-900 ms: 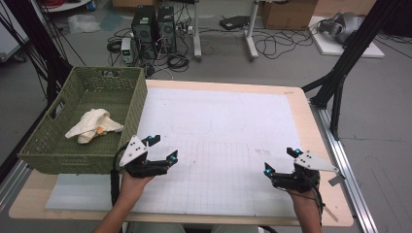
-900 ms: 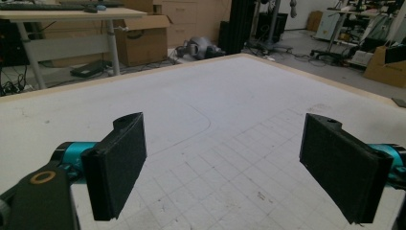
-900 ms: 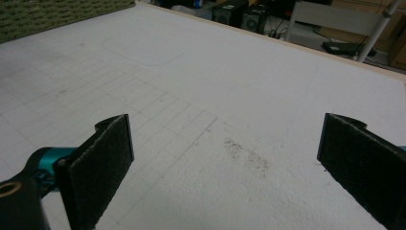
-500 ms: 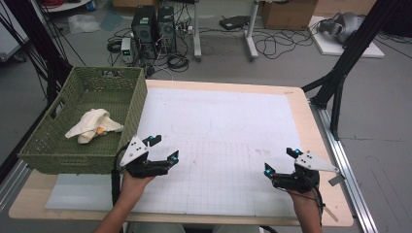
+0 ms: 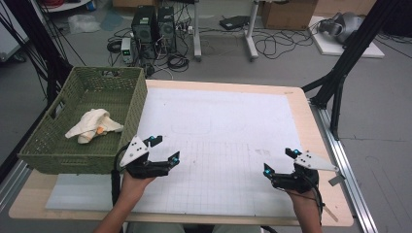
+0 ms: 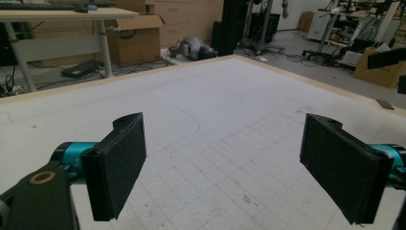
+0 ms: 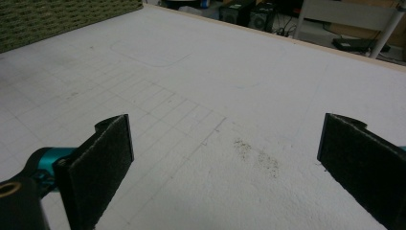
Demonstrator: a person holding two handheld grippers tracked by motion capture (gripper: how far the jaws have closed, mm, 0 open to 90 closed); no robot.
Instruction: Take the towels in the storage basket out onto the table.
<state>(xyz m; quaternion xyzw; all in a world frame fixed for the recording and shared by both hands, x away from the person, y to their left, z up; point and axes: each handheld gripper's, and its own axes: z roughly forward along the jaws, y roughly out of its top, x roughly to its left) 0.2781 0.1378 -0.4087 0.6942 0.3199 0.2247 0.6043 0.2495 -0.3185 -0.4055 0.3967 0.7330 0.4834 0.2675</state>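
Cloth (image 5: 94, 125): lies crumpled on the floor of the green basket (image 5: 82, 158), toward its near end, and is touched by nothing.
Cloth look: cream to white, soft and bunched into folds, with a small orange patch seen at its near edge; what that patch is cannot be told.
Basket: woven, open at the top, set on the left end of the surface (image 5: 301, 97), with its right wall just beside the white mat (image 5: 223, 126).
Change: none is seen against the two earlier high views; both tools are found in the same places, and the cloth is not shifted.
Meaning for the work: judged as a pause or a starting pose, with no reach toward the cloth yet made.
Left tool (image 5: 165, 148): held low over the mat, just beside the near right corner of the basket; its jaws are spread wide, and in the left gripper view (image 6: 230, 167) nothing but gridded mat is seen between them.
Right tool (image 5: 279, 160): held low near the right front of the mat, well apart from the basket; its jaws are likewise spread wide and nothing is held, as seen in the right gripper view (image 7: 225, 167).
Nearest tool to cloth: the left one, by judgement the likelier to be sent over the basket wall.
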